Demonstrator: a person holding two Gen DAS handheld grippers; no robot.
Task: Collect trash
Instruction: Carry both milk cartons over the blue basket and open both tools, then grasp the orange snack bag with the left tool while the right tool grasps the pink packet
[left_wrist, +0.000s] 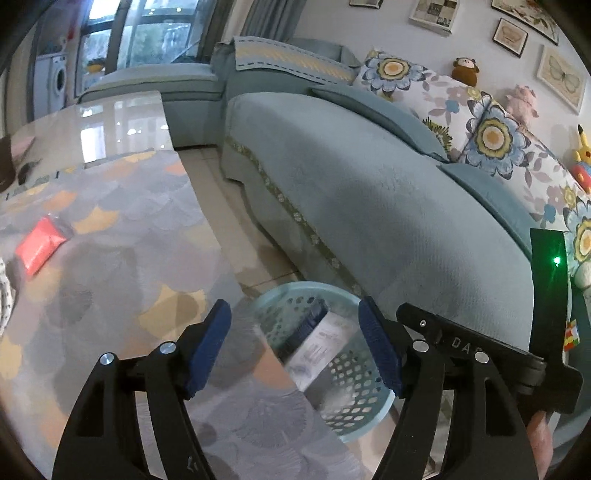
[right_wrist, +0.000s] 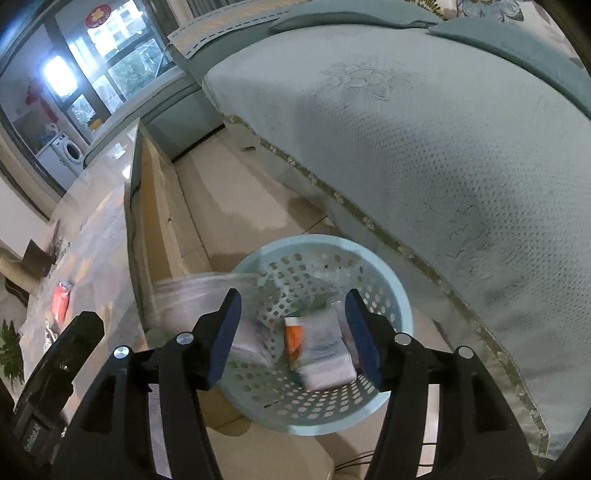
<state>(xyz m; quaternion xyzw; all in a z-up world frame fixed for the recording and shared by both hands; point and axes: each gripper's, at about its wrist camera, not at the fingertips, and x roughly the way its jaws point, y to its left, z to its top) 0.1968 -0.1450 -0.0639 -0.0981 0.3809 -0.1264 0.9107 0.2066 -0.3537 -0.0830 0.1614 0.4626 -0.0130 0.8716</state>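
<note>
**A:** Living room, between sofa (left_wrist: 388, 206) and coffee table (left_wrist: 110, 206): your right gripper (right_wrist: 293, 328) hangs over the pale blue basket (right_wrist: 400, 306) on the floor, jaws spread wide with nothing between the pads. A blurred clear plastic cup (right_wrist: 184, 295) shows at the basket's table-side rim. What can go wrong here?

**B:** That cup looks caught partway over the rim. If it strikes the edge rather than clearing it, my judgement is it bounces onto the floor tiles and you have to chase it. The basket is light, perforated plastic; clip its rim with a finger and it may tip or slide.

**A:** And your left gripper (left_wrist: 295, 347)?

**B:** Also open and empty, held above the table's sofa-side edge with the basket below it. The two tools are close together, so a hasty swing back toward the table could knock one against the other.

**A:** The count?

**B:** One basket. Inside it, one white packet (right_wrist: 327, 354) with an orange-marked carton (right_wrist: 293, 339) touching it, plus some white crumpled material (right_wrist: 247, 343) I cannot separate into pieces. One clear cup at the rim. On the table's patterned cloth, one red packet (left_wrist: 38, 245) lies near the far-side edge from the sofa, still to collect.
</note>
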